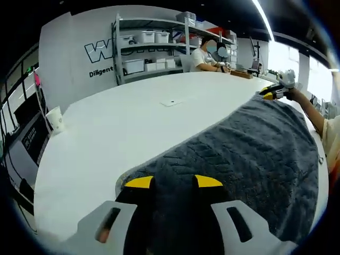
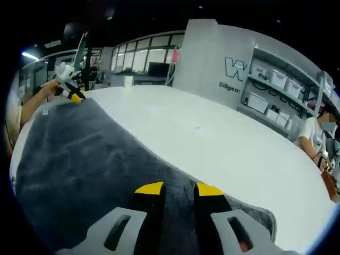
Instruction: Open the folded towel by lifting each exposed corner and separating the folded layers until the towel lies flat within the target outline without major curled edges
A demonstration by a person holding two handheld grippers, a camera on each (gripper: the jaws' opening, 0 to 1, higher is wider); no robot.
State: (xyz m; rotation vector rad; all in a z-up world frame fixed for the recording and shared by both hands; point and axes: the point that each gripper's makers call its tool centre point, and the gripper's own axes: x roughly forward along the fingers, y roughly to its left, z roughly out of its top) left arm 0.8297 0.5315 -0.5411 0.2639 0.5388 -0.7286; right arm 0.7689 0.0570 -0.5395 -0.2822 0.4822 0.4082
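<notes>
Left gripper view: towel (image 1: 249, 154) lengthwise between grippers, both fingers (image 1: 139, 183) clamped on its edge

Grey tongs (image 1: 173, 183) with black jaws tipped in yellow.

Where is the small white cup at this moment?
In the left gripper view, the white cup stands at the table's far left edge, apart from the grey towel.

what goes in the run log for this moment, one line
towel: dark grey, spread on white table | left gripper: at one corner | right gripper: at opposite corner | grips: unclear
</notes>
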